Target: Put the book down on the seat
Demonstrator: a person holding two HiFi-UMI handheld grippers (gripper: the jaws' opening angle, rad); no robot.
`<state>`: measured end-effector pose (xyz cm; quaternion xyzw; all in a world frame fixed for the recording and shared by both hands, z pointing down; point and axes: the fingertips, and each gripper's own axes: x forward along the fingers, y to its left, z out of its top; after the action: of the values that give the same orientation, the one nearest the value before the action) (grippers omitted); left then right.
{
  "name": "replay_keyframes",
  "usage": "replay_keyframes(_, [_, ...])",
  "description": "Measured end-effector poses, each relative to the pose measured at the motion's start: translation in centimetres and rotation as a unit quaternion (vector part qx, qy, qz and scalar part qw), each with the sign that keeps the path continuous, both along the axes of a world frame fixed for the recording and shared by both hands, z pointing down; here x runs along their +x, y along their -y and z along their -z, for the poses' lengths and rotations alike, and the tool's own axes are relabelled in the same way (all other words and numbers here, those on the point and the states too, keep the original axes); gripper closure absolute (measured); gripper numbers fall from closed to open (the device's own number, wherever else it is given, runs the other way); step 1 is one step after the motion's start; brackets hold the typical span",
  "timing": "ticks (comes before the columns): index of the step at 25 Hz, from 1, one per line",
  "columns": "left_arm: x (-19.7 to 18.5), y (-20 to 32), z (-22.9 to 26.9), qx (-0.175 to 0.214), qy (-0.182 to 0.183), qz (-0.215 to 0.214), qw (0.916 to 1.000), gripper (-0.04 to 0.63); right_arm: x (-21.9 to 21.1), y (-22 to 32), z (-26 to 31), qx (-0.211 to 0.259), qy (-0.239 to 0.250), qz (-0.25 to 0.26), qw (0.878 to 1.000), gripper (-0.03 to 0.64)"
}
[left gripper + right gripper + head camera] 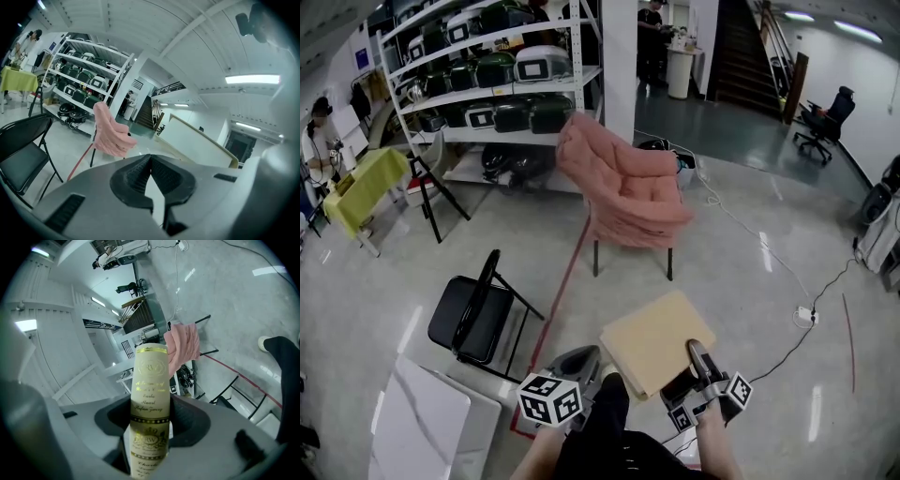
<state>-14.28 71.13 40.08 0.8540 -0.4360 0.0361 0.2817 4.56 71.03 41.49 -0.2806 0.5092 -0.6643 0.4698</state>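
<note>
A cream-covered book (652,339) hangs flat in the air in front of me, with my right gripper (696,356) shut on its near right edge. In the right gripper view its gold-lettered spine (150,394) stands between the jaws of that gripper (150,405). The pink cushioned chair (626,192) stands ahead on the floor, its seat bare; it also shows beyond the book (183,345) and past the left jaws (110,132). My left gripper (578,362) is low beside the book, shut with nothing in it (150,159). The book's edge (201,139) shows at its right.
A black folding chair (476,317) stands to the left, with a white panel (431,422) lying near it. A red line (560,291) runs along the floor. Shelving with cases (487,75) fills the back left. A cable and power strip (806,316) lie at right.
</note>
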Motion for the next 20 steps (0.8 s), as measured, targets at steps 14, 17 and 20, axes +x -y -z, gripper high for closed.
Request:
replay_keyframes(14, [1.7, 15.0, 0.2, -0.012, -0.006, -0.003, 0.9999, 0.586, 1.3, 14.5, 0.2, -0.017, 0.005, -0.001, 1.0, 0.393])
replay_keyframes(17, [1.6, 18.8, 0.4, -0.015, -0.006, -0.008, 0.9998, 0.584, 1.1, 18.4, 0.5, -0.017, 0.008, -0.004, 1.0, 0.393])
replay_keyframes(20, [1.8, 22.3, 0.5, -0.014, -0.007, -0.016, 0.9998, 0.585, 1.3, 21.9, 0.4, -0.019, 0.005, -0.009, 1.0, 0.393])
